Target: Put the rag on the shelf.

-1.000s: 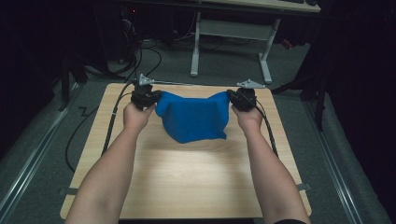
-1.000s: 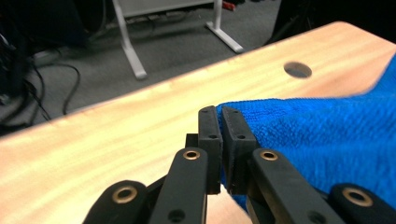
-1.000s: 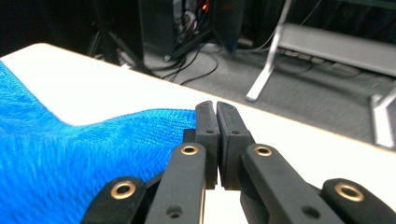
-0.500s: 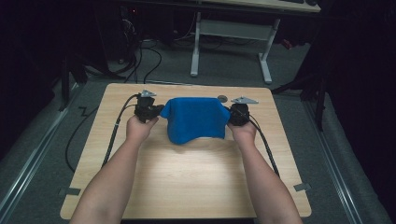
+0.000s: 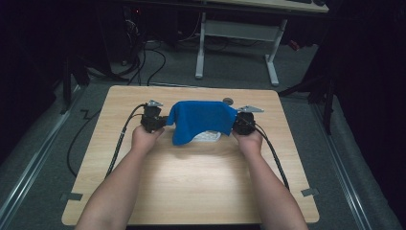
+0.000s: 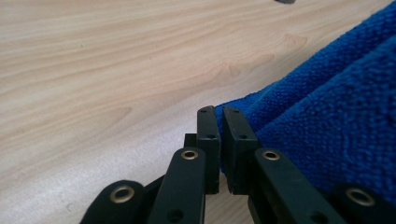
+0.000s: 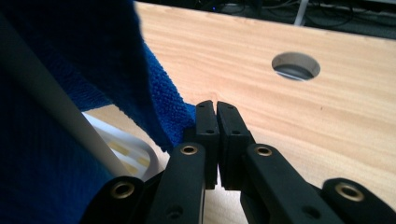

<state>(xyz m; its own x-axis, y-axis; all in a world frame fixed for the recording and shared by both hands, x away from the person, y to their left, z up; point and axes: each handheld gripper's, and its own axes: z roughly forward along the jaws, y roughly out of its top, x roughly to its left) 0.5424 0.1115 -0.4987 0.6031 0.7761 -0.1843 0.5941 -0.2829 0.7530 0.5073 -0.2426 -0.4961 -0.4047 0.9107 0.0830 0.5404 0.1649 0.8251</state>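
Overhead, in the high view, a blue cloth (image 5: 200, 120) hangs stretched between the left gripper (image 5: 154, 119) and the right gripper (image 5: 242, 122), above the far middle of the wooden table (image 5: 191, 182). A white object (image 5: 207, 136) lies on the table under the cloth's near edge, partly covered. A round hole (image 5: 228, 101) sits in the tabletop just beyond the cloth.

Next, the left gripper view has the left gripper (image 6: 218, 114) with its jaws pressed nearly together, pinching an edge of the blue cloth (image 6: 327, 121), which spreads away to the right over bare wood.

Last, the right gripper view shows the right gripper (image 7: 215, 108) likewise closed on a corner of the cloth (image 7: 70, 60), which drapes to the left. The white object (image 7: 121, 144) peeks out beneath it, and the hole (image 7: 296, 66) lies farther off at right.
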